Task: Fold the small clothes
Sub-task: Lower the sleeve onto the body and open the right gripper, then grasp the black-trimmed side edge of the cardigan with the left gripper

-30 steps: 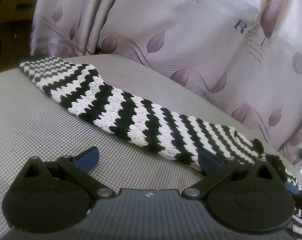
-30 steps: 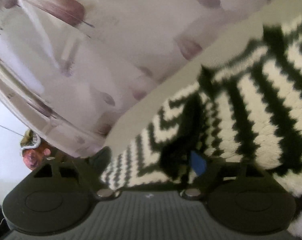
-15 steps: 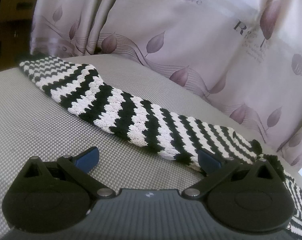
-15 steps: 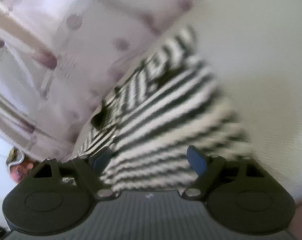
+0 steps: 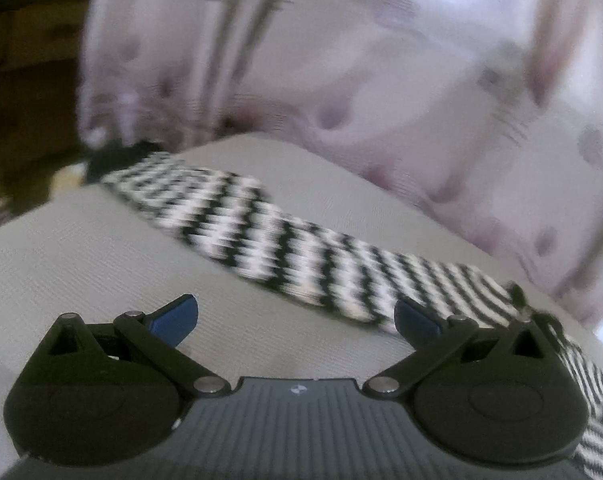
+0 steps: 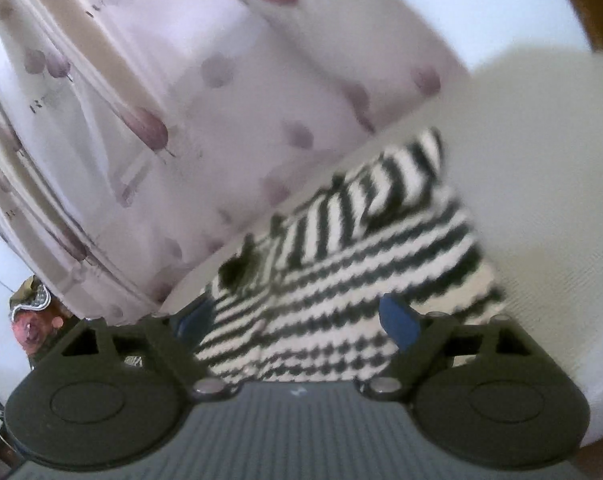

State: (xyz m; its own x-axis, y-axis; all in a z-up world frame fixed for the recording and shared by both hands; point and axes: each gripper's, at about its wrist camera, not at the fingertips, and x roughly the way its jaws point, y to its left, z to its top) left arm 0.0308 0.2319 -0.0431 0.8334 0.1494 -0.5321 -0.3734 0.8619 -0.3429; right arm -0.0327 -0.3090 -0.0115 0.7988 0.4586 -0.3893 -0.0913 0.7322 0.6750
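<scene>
Pale curtains (image 5: 381, 92) printed with purple leaves hang right behind a grey woven surface (image 5: 81, 264), could be a bed or a cushion, hard to call through the blur. From the left wrist view, a black-and-white zigzag knit piece (image 5: 285, 248) lies stretched flat across that surface, running from the far left down toward the near right, where it slips behind the left claw (image 5: 295, 320). That claw is spread wide with its blue pads (image 5: 173, 318) apart and nothing between them, just bare grey fabric; the knit's near edge sits just beside the right-hand pad. Over in the right wrist view the same knit (image 6: 341, 280) looks doubled over itself at the far end, stripes running two ways. The right claw (image 6: 297, 320) hangs over it, jaws opening, with the knit lying between the pads but not pinched. Curtain (image 6: 181, 100) fills the left side here.
</scene>
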